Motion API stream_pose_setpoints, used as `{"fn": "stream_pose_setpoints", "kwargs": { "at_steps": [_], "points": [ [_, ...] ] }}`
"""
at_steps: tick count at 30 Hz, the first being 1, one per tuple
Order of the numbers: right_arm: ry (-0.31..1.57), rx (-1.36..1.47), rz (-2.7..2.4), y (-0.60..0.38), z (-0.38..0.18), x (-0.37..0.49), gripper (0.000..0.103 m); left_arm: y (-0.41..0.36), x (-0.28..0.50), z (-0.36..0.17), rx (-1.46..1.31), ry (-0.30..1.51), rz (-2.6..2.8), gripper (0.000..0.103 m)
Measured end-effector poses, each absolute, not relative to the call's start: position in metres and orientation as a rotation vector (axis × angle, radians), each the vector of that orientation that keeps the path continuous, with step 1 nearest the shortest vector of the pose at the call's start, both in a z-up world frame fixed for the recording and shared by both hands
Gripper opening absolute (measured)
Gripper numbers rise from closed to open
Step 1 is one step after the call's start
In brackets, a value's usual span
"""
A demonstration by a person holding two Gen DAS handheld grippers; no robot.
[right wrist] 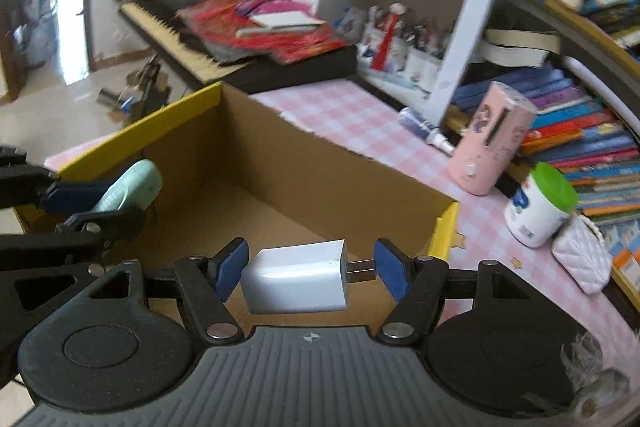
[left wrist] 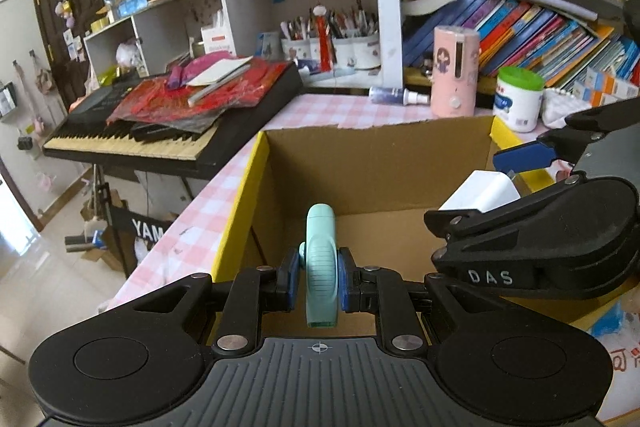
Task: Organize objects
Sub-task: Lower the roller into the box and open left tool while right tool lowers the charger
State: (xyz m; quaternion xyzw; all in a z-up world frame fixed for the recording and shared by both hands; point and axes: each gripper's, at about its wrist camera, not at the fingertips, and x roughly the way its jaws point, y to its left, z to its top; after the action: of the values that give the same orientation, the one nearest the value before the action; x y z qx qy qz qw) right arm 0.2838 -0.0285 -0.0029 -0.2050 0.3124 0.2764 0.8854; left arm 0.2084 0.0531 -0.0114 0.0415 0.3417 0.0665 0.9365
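An open cardboard box (left wrist: 376,155) with yellow edges stands on the pink checked tabletop (left wrist: 320,111). My left gripper (left wrist: 318,283) is shut on a mint-green plastic gadget (left wrist: 320,267) and holds it upright over the box's near left part. From the right wrist view the gadget (right wrist: 132,187) shows at the left, over the box (right wrist: 320,171). My right gripper (right wrist: 308,271) is shut on a white charger plug (right wrist: 296,277), one pad on its body and the other on its metal prongs. The charger (left wrist: 488,193) hangs over the box's right side. The box floor looks bare.
Behind the box stand a pink cylinder (left wrist: 456,71), a white jar with a green lid (left wrist: 520,99) and a lying spray bottle (left wrist: 396,95). A white quilted purse (right wrist: 580,259) lies at the right. A cluttered keyboard (left wrist: 160,131) stands left of the table; bookshelves rise behind.
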Motion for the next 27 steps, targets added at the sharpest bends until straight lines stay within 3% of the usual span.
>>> {"fn": "stream_pose_setpoints", "kwargs": {
  "at_steps": [27],
  "points": [
    [0.853,-0.582,0.749,-0.004,-0.031,0.319,0.067,0.054,0.225,-0.039,0.037,0.847,0.171,0.018]
  ]
}}
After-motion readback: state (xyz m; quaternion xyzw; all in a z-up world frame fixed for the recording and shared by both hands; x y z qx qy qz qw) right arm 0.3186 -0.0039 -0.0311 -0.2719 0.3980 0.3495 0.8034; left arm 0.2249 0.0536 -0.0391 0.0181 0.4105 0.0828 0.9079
